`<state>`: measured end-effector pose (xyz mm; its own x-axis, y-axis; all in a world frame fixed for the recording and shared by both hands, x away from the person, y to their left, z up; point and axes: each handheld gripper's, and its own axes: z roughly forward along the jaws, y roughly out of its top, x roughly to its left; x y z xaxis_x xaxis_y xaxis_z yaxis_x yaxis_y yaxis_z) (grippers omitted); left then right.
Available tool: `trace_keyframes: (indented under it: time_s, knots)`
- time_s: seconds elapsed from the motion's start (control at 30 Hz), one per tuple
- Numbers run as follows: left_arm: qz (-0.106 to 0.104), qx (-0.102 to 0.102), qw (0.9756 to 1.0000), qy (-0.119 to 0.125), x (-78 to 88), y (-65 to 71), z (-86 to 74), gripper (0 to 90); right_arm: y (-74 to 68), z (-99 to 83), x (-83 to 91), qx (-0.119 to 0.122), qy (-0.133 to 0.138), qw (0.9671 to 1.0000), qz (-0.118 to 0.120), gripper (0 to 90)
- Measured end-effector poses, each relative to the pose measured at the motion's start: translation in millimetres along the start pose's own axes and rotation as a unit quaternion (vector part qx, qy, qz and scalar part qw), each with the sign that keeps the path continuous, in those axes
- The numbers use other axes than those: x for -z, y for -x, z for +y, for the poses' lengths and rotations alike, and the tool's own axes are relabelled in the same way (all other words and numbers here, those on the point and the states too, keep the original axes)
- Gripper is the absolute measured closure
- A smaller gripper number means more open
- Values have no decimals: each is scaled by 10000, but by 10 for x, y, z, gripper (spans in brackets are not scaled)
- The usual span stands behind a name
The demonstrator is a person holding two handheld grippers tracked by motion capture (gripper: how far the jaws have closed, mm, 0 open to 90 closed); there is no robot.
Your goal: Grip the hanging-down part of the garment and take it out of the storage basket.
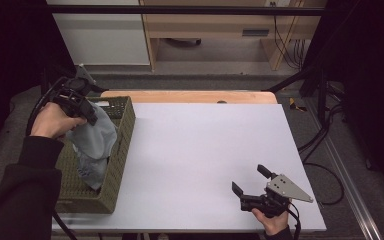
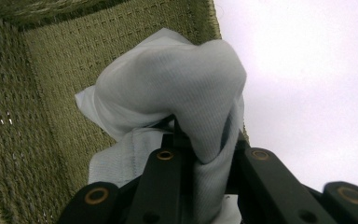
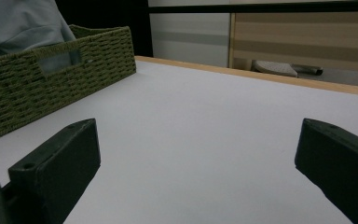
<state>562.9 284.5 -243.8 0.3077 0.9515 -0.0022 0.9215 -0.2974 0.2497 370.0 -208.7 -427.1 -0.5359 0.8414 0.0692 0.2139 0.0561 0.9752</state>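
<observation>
I'm pinching soft ribbed grey cloth [image 1: 94, 142] with left hand-held gripper [image 1: 82, 107] over the woven olive basket [image 1: 122, 131] at 9 o'clock; right hand-held gripper [image 1: 250, 181] is idling wide open, empty, on the smooth white counter [image 1: 200, 145].

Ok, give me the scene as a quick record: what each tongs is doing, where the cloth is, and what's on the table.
left tongs: shut on the cloth, above the basket
cloth: pale grey, bunched, hanging from the left tongs into the basket
basket: green woven, at the table's left edge
right tongs: open, holding nothing, low over the table's near right corner
table: white top, bare between basket and right tongs
</observation>
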Motion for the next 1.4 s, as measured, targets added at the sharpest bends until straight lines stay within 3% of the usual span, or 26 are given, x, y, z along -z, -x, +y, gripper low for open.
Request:
trace_keyframes:
  time_s: [0.37,0.57,0.77,0.93,1.2,1.4]
  knots:
    - [37,-27,10000,27,74,-1,-10,810,-2,4,-5,-24,-46,10000,5,7]
    - [73,-44,9998,161,236,-12,-29,810,-9,3,-37,-30,-45,10000,56,5]
    - [139,-51,9995,288,441,-27,-43,810,-29,20,-98,-85,-72,9994,327,3]
    - [219,-43,9986,478,705,-39,-65,810,-118,83,-163,76,-39,9989,463,9]
    - [301,-91,9967,743,1007,34,-56,810,-265,268,-304,70,83,9973,728,19]
    - [348,-166,9959,817,1125,94,-22,810,-448,408,-486,129,116,9956,924,22]
